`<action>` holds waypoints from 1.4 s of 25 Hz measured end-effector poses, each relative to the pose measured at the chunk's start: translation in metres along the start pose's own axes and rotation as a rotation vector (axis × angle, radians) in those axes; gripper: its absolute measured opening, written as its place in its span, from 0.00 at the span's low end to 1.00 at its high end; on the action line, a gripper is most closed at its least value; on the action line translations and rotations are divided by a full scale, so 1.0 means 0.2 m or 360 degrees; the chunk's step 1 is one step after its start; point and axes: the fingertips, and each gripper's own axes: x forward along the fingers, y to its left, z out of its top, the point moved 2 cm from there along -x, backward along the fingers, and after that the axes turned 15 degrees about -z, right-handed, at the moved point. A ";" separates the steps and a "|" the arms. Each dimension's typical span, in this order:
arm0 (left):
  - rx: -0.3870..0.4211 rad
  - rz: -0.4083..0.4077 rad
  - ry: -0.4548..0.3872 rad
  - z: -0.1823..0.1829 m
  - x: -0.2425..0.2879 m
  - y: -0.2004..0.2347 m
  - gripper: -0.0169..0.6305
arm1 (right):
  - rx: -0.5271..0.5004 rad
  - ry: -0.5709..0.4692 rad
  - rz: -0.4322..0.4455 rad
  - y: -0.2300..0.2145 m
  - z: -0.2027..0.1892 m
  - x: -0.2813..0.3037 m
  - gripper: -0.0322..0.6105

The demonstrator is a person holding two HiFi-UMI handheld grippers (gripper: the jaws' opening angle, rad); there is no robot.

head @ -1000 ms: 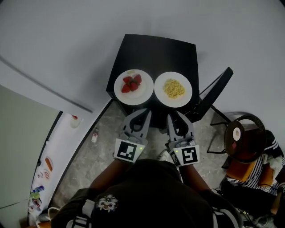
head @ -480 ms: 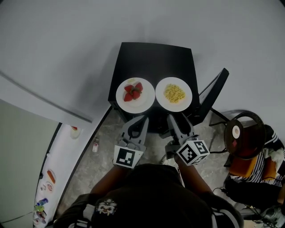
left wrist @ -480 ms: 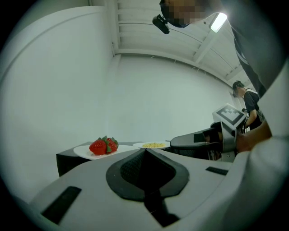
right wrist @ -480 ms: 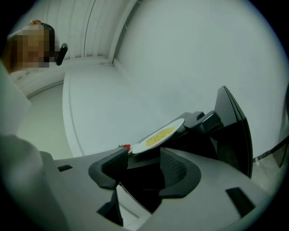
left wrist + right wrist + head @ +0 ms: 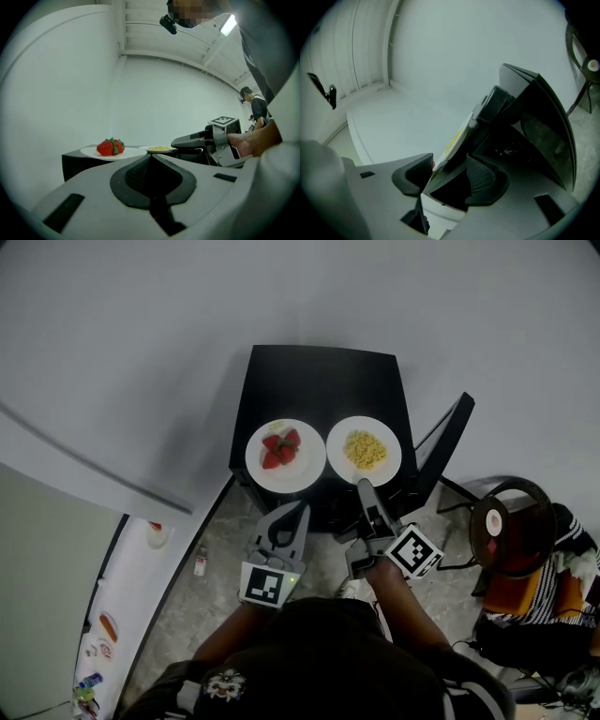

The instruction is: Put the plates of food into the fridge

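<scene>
On black table [image 5: 319,381]: strawberry plate [image 5: 306,471] left, noodle plate [image 5: 340,441] right.
Left gripper [image 5: 298,507]: jaws closed, empty, near strawberry plate.
Right gripper [image 5: 364,486]: jaws just opened wide; noodle plate rim between them, unclamped.

I'd call this a bare test room staged as a kitchen corner, not a lived-in home. I see plain white walls, a speckled stone floor [image 5: 187,596] and a fridge door [image 5: 127,596] hanging open with small items on its shelves. A plate of strawberries [image 5: 267,479] and a plate of yellow pasta [image 5: 342,470] sit on a small black table [image 5: 319,381] beside a black folding chair [image 5: 441,446]. A strip light [image 5: 228,24] glows overhead, and another person [image 5: 255,110] stands in the background.
</scene>
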 end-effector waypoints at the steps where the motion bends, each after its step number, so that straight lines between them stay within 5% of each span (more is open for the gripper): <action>1: 0.0004 -0.0009 -0.0003 0.00 0.00 -0.01 0.06 | 0.0055 0.0007 0.0000 0.00 0.01 0.00 0.39; 13: -0.0031 -0.0035 0.0022 -0.02 0.00 -0.04 0.06 | 0.0667 0.0127 -0.0052 -0.05 0.01 0.06 0.39; 17: -0.0047 -0.0004 0.0008 -0.02 -0.05 -0.04 0.06 | 0.0784 0.0107 -0.0112 -0.06 0.00 0.05 0.30; 22: -0.0034 0.0017 0.0011 -0.01 -0.10 -0.02 0.06 | 0.0850 0.0073 -0.0119 -0.05 0.00 0.03 0.27; 25: -0.0044 0.0013 -0.0007 -0.01 -0.12 -0.04 0.06 | 0.0855 0.0029 -0.0112 -0.03 0.03 0.02 0.14; 35: -0.0094 0.0001 -0.0006 -0.04 -0.11 -0.05 0.06 | 0.0886 0.0009 -0.0125 -0.06 0.03 0.01 0.12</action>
